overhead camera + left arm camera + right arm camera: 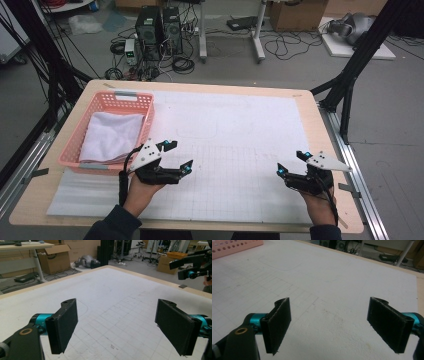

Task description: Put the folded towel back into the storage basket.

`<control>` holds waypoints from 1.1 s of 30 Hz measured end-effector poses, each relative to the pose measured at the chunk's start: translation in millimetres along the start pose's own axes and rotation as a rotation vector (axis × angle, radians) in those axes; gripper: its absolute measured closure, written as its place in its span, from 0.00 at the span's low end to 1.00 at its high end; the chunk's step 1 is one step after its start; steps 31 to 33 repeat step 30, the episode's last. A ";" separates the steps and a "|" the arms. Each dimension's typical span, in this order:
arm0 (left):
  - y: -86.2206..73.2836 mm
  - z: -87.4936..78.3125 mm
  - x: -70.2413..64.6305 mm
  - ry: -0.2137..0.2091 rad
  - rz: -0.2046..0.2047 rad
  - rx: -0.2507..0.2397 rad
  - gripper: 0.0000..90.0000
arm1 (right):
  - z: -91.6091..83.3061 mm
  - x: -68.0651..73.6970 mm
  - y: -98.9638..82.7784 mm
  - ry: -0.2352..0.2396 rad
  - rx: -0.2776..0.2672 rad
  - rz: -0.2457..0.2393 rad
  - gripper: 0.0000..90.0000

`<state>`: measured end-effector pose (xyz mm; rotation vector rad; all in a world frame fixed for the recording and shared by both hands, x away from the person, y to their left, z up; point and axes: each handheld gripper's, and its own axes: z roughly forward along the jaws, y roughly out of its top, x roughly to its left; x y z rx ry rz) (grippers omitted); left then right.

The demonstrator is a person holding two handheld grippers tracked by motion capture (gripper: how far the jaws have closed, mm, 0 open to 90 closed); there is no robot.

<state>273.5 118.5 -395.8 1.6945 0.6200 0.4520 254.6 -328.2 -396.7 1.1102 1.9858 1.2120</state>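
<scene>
Both jaws are spread wide on the left gripper (181, 155) and right gripper (291, 162); nothing is held. A folded white towel (111, 135) is seen in the pink plastic basket (126, 101) at the frame's left.

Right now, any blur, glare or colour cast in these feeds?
High view: even light, no glare, slightly soft; folded white cloth in the pink basket reads fine. Left gripper view: left tool pads sharp, background room soft. Right gripper view: dim, greenish cast, right tool pads clear, far table edge soft.

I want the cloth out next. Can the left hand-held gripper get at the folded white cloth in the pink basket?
Probably yes: the left hand-held gripper is open beside the basket, and the cloth lies uncovered on top.
</scene>
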 end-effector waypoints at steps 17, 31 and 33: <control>-5.1 3.8 -3.7 -0.004 -0.011 -0.007 0.21 | 0.6 3.8 0.4 0.002 0.005 -0.008 0.20; -6.7 5.1 -0.9 0.005 -0.015 0.005 0.21 | 2.8 3.2 -0.1 0.009 0.009 -0.005 0.20; -6.7 5.1 -0.9 0.005 -0.015 0.005 0.21 | 2.8 3.2 -0.1 0.009 0.009 -0.005 0.20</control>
